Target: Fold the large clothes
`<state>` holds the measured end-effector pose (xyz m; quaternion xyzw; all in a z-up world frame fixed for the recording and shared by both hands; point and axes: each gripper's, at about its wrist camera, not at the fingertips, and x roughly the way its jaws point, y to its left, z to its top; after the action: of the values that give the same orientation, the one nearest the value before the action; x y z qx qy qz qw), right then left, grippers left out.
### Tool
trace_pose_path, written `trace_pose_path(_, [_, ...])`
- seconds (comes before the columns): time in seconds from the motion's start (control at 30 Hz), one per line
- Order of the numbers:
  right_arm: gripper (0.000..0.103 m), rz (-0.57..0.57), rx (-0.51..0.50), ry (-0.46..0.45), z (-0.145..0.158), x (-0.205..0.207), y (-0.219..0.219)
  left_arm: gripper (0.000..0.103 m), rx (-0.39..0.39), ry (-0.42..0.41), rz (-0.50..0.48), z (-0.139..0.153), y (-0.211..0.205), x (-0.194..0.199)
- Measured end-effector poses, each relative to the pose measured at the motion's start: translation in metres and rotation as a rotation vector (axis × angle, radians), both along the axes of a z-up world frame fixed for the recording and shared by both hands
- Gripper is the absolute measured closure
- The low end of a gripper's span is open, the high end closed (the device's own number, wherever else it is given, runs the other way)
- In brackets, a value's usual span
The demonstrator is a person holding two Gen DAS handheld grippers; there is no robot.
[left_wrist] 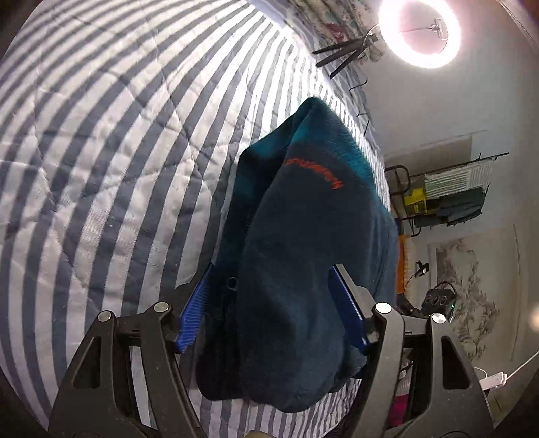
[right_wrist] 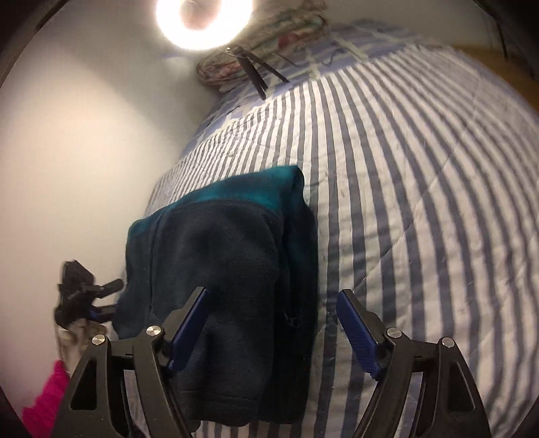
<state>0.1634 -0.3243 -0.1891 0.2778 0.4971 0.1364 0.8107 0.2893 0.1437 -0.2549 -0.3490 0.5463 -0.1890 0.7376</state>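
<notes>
A dark navy and teal fleece jacket (left_wrist: 303, 242) with orange lettering lies folded into a compact bundle on the striped bed quilt (left_wrist: 101, 134). My left gripper (left_wrist: 273, 296) has its blue-padded jaws wide apart, with the bundle's near end bulging between them. In the right wrist view the same jacket (right_wrist: 229, 256) lies flat on the quilt (right_wrist: 421, 202). My right gripper (right_wrist: 273, 310) is open above its near right part, the left pad over the fleece, the right pad over the quilt. The left gripper (right_wrist: 81, 300) shows at the jacket's left edge.
A lit ring light (left_wrist: 419, 32) on a black tripod (left_wrist: 347, 54) stands at the head of the bed by floral pillows (right_wrist: 269, 43). A white wall (right_wrist: 84, 151) runs along one bedside. A loaded rack (left_wrist: 448, 195) and cables stand beyond the other.
</notes>
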Motion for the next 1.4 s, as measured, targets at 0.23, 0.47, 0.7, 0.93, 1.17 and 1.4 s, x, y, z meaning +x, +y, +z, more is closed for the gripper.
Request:
trace_pose_path(0.23, [0.02, 0.003, 0.129, 0.027, -0.034, 0.005, -0.001, 0.032, -0.065, 0.032, 0.014, -0.024, -0.01, -0.007])
trace_pose_path(0.47, [0.023, 0.018, 0.24, 0.007, -0.045, 0.01, -0.003, 0.032, -0.043, 0.0, -0.012, -0.021, -0.025, -0.007])
trace_pose_path(0.7, [0.032, 0.049, 0.277, -0.005, -0.049, 0.016, 0.011, 0.051, -0.034, -0.011, -0.035, -0.015, -0.03, -0.008])
trace_pose_path(0.93, [0.052, 0.078, 0.241, -0.018, -0.041, 0.02, 0.023, 0.047, 0.049, -0.059, -0.055, -0.003, -0.035, -0.009])
trace_pose_path(1.17, [0.026, 0.037, 0.266, 0.006, -0.05, 0.026, 0.023, 0.038, -0.053, -0.035, 0.004, -0.018, -0.022, -0.011])
trace_pose_path(1.4, [0.062, 0.064, 0.142, -0.001, -0.034, 0.032, 0.047, 0.07, 0.039, -0.08, -0.037, 0.004, -0.041, -0.011])
